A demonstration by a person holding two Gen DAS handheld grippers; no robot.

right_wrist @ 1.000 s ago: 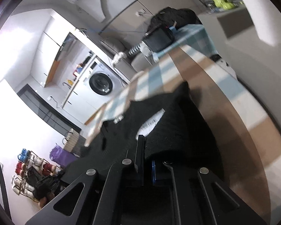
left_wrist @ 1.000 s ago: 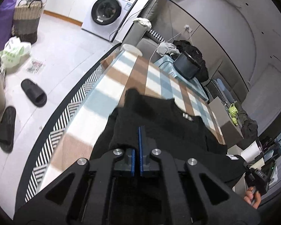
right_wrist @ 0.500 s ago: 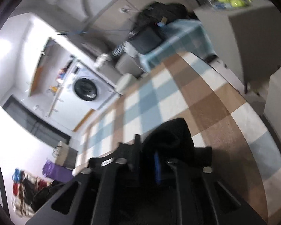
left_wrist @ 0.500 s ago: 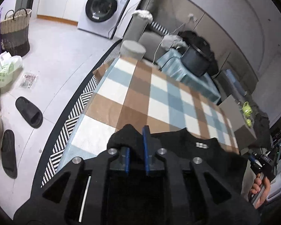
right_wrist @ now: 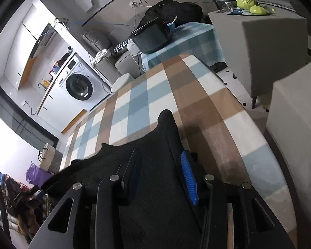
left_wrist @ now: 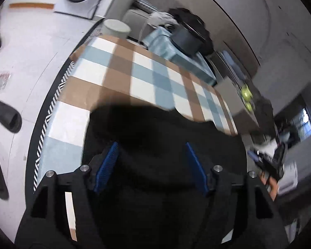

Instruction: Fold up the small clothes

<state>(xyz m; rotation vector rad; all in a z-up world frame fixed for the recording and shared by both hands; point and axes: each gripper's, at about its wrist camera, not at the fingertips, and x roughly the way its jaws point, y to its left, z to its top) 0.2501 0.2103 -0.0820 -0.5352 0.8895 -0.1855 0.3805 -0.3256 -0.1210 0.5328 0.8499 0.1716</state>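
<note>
A: Left gripper [left_wrist: 151, 166] has just been opening, jaws wide, black garment [left_wrist: 161, 137] loose between them!
B: Right gripper [right_wrist: 161, 174] opening too, gripping nothing; garment lies on the checked tablecloth [right_wrist: 197, 95].

Both grippers tilt downward. The left gripper [left_wrist: 151, 166] has just been opening, jaws wide apart. The right gripper [right_wrist: 161, 174] has also been opening, jaws parted less.
</note>
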